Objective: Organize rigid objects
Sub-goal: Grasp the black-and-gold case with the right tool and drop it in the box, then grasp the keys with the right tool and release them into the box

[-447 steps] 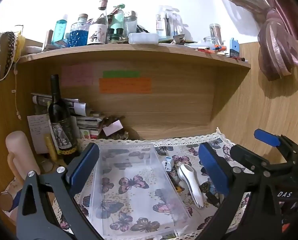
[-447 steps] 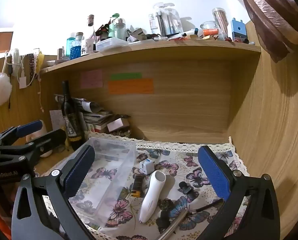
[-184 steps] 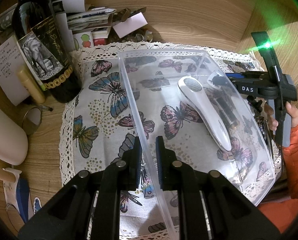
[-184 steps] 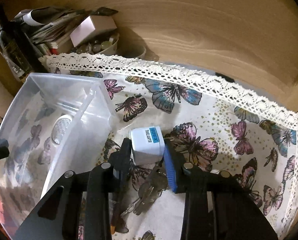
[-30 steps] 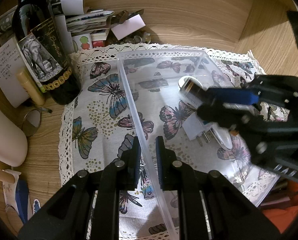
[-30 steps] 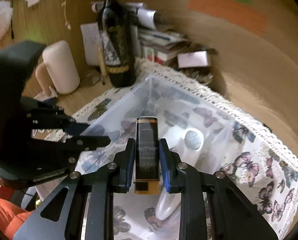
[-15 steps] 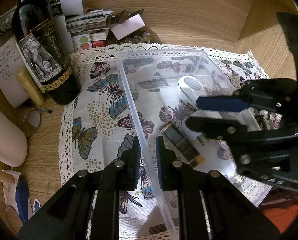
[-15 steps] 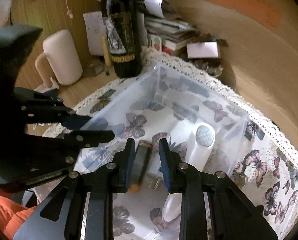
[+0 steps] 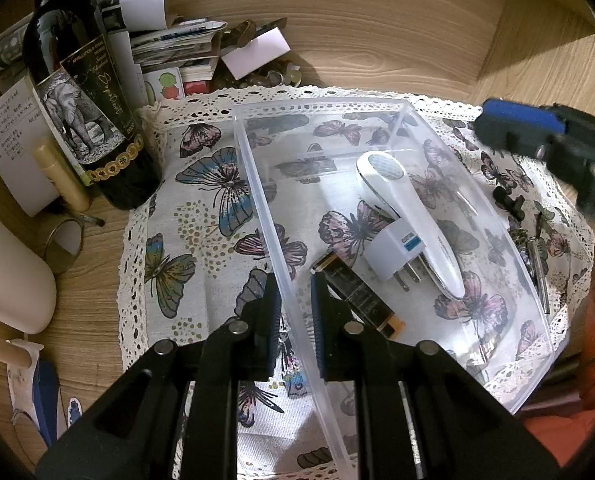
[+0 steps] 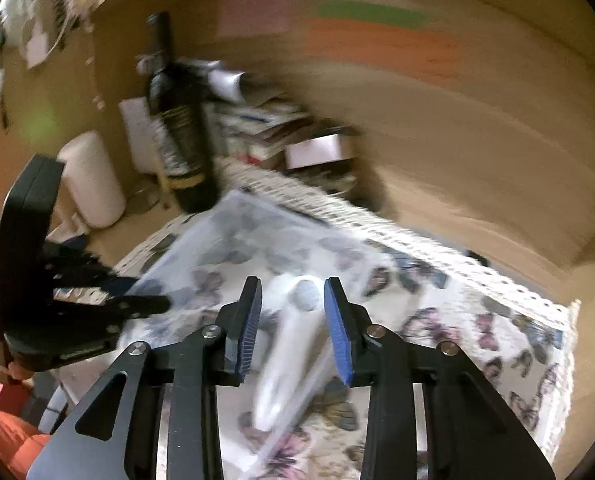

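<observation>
Right gripper point(image 10: 292, 322): jaws now parted and empty, pulled up and back from the clear plastic bin point(image 9: 473, 200). A second ago it carried the dark rectangular lighter-like case point(image 9: 357, 296); that piece now lies flat on the bin floor, just ahead of my left gripper point(image 9: 293, 308). Third item in; my judgement is that the keys point(image 9: 533, 248) on the butterfly cloth point(image 9: 201, 208), right of the bin, come next.

Left gripper stays pinched on the bin's near wall. Also inside: white handheld device point(image 9: 409, 216), with the white plug adapter point(image 9: 393, 252) touching it, prongs toward me. Right view is motion-blurred.
</observation>
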Tool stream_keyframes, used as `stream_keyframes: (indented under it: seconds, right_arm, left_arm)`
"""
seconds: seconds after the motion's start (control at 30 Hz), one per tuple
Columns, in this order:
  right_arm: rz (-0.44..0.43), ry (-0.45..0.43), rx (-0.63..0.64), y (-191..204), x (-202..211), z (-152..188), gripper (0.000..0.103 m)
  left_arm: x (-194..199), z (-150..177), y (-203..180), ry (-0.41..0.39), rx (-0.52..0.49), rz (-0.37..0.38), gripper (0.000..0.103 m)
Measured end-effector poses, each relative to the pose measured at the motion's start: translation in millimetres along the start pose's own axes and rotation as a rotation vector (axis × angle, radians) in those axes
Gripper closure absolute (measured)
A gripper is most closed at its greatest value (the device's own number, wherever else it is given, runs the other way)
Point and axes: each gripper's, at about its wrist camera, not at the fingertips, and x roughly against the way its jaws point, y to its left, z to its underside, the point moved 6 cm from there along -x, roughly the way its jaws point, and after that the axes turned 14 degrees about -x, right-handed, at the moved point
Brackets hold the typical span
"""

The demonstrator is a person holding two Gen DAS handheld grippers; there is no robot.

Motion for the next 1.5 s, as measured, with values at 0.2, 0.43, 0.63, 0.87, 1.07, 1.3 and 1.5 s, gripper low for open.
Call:
stream_keyframes:
  seconds: [0.2,0.43,0.63,0.87,1.07,1.3,1.5]
  right_arm:
    - [0.082,-0.016,-0.080,-42,6,-5,0.070]
    - [0.156,0.067,-0.114,-76,-16,14,0.070]
    - [0.191,0.155,-0.149,-98,-43,32,0.070]
    - [0.206,0.251,-0.171,-109,-77,44,0.070]
    - [0.224,0.267,-0.177,-116,-92,44,0.070]
    - [0.196,0.252,-0.163,-110,-88,43,0.082]
    - [0.207,0.159,-0.140,-97,-62,28,0.082]
  left_arm:
    - [0,0,0,0.000,0.001,0.001,0.089]
    - [0,0,0,-0.001,0.000,0.001,0.089]
    - [0,0,1,-0.001,0.009,0.006,0.089]
    - [0,0,2,-0.002,0.010,0.008,0.089]
    - [0,0,3,-0.002,0.009,0.008,0.089]
    - [0,0,3,-0.002,0.009,0.007,0.089]
    - [0,0,3,-0.002,0.011,0.009,0.089]
